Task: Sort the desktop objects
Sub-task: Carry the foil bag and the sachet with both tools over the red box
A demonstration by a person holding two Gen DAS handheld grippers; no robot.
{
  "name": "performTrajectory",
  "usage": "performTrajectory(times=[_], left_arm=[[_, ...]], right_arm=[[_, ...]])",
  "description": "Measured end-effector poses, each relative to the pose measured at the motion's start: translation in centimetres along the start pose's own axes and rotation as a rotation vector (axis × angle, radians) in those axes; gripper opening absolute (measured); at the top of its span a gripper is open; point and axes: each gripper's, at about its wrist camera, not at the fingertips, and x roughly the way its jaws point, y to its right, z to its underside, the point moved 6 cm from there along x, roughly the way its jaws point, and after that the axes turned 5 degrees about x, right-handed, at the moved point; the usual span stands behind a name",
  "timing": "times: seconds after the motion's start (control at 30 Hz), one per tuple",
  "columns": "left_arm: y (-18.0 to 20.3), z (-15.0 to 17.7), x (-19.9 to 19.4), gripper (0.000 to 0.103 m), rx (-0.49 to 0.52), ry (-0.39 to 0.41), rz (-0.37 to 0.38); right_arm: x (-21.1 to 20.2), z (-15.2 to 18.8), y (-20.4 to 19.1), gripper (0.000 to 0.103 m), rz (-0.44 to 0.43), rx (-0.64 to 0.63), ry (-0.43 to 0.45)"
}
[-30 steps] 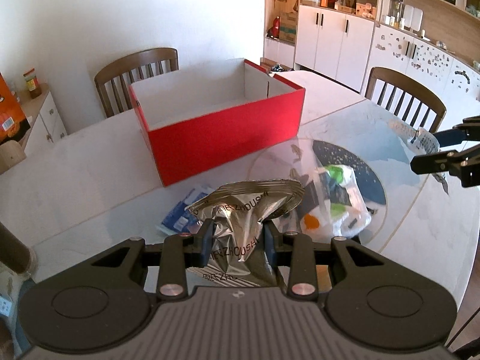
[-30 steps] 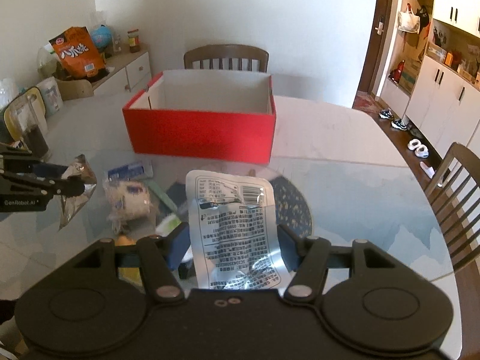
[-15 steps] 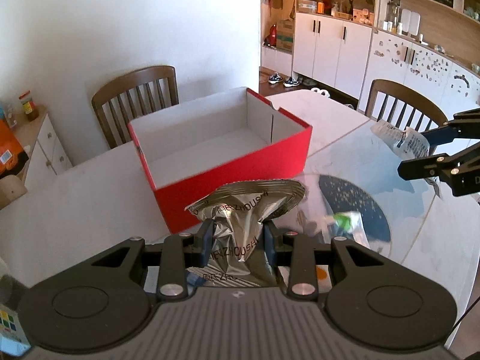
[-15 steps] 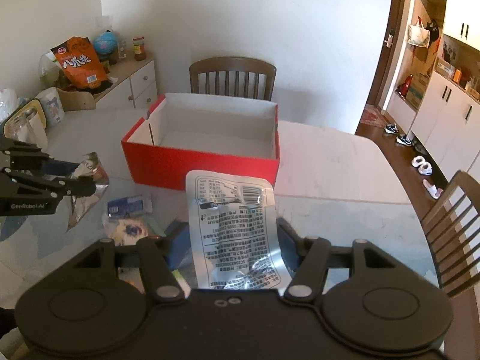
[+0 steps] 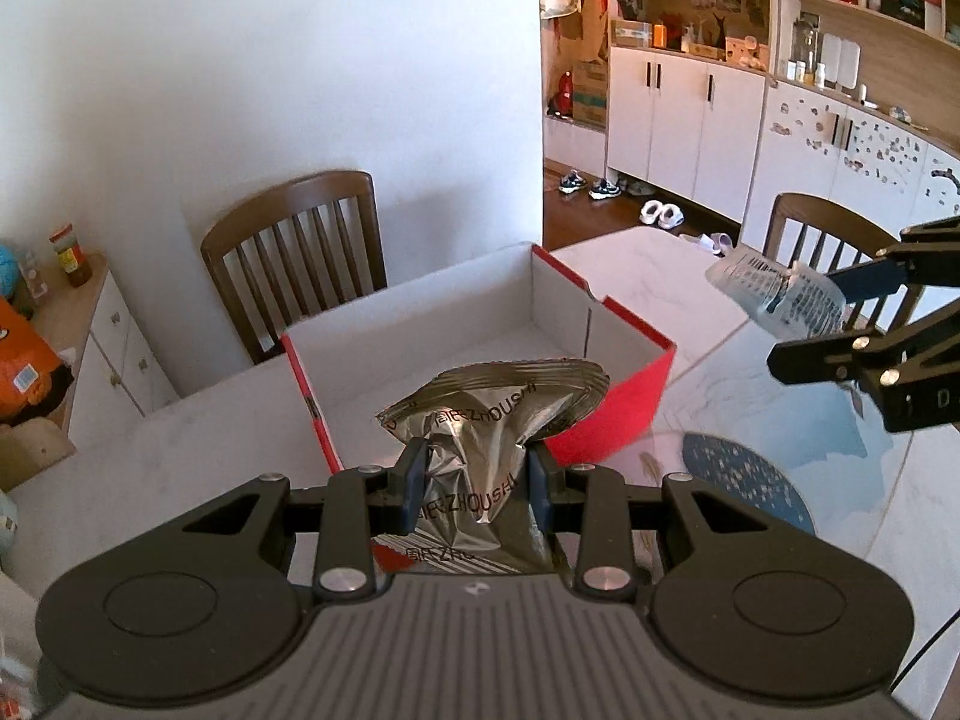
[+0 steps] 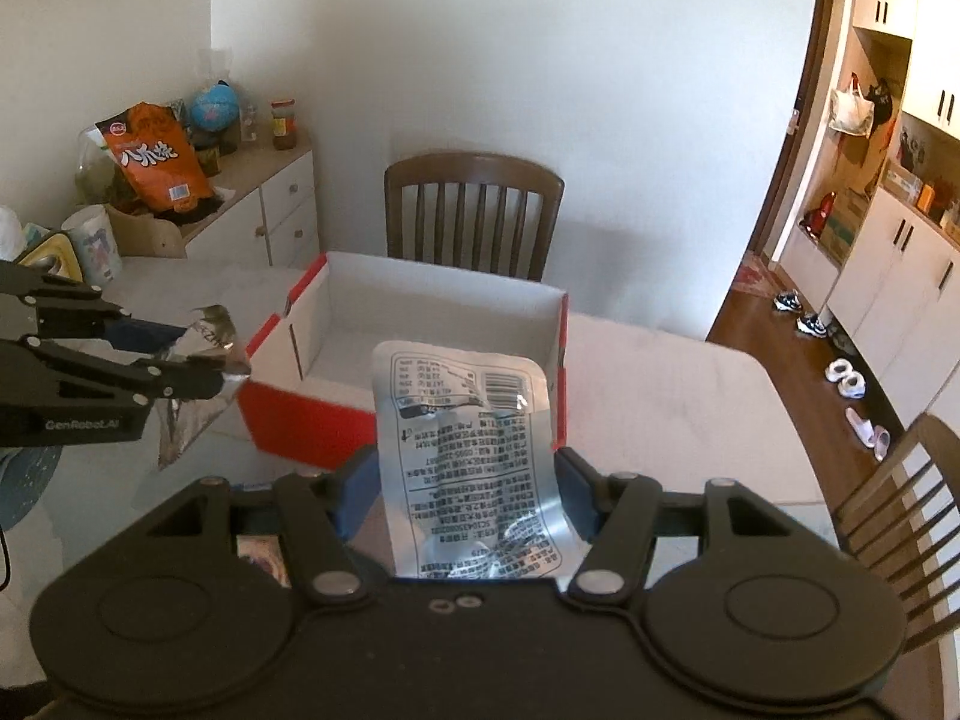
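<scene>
I work at a pale marble table (image 5: 180,456) in a dining room, with a wooden chair (image 6: 474,210) behind it and white cupboards on the right side. A red box (image 5: 606,414) with white inside stands on the table, open and with nothing in it so far as I can see. My left gripper (image 5: 477,477) is closed on a crumpled silver snack bag (image 5: 486,420), held near the front wall of the box. My right gripper (image 6: 462,492) is closed on a flat silver packet (image 6: 468,450) with printed text, also held in front of the box — neither item is inside yet.

I judge the step is carrying both items to the box. Next I must bring each one over the rim, above the white floor, and then open the fingers.

The two grippers come from opposite sides toward one opening, so they could bump. The front wall is also in the way if I go too low.
</scene>
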Motion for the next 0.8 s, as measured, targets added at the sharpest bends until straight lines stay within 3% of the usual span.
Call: performTrajectory(times=[0.8], left_arm=[[-4.9,-4.9,7.5,0.032,-0.152,-0.073,-0.131]], right_arm=[[6.1,-4.9,0.3,0.062,-0.005,0.03,-0.007]])
